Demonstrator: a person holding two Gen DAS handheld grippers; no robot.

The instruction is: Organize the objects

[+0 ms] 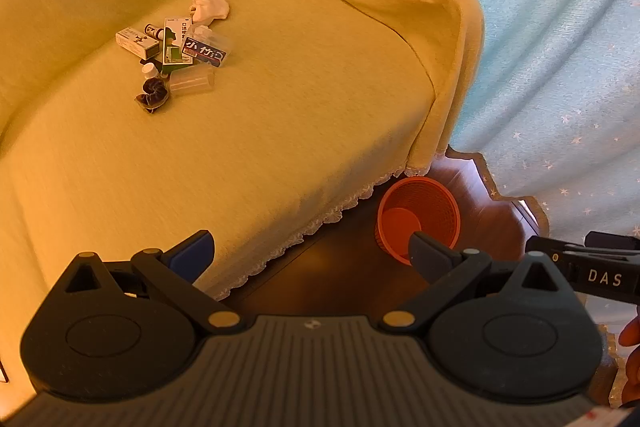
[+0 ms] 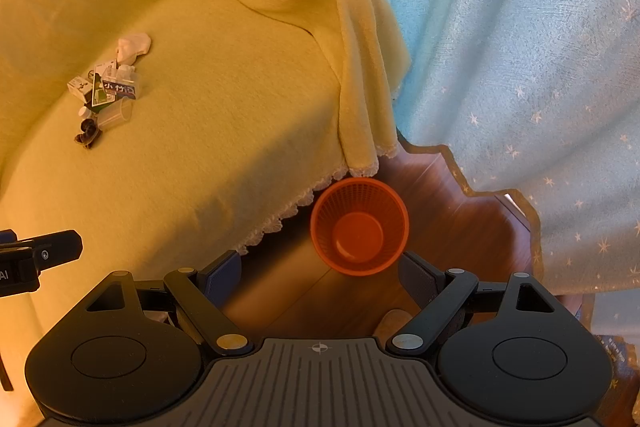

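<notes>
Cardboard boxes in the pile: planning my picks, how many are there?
3 visible: a white box at the left, a green box in the middle, a blue box on the right; more may be hidden.

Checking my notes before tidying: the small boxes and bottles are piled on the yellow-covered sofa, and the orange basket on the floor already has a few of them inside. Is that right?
Not quite. The orange basket is empty; the right wrist view shows its bare bottom. The rest holds: the pile of small boxes and bottles lies on the yellow-covered sofa, and the basket stands on the floor.

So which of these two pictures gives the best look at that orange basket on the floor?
The right wrist view: the orange basket sits near the middle, whole rim and bare bottom visible, nothing inside. In the left wrist view the basket is further off to the side, and a finger of the left tool hides part of it.
</notes>
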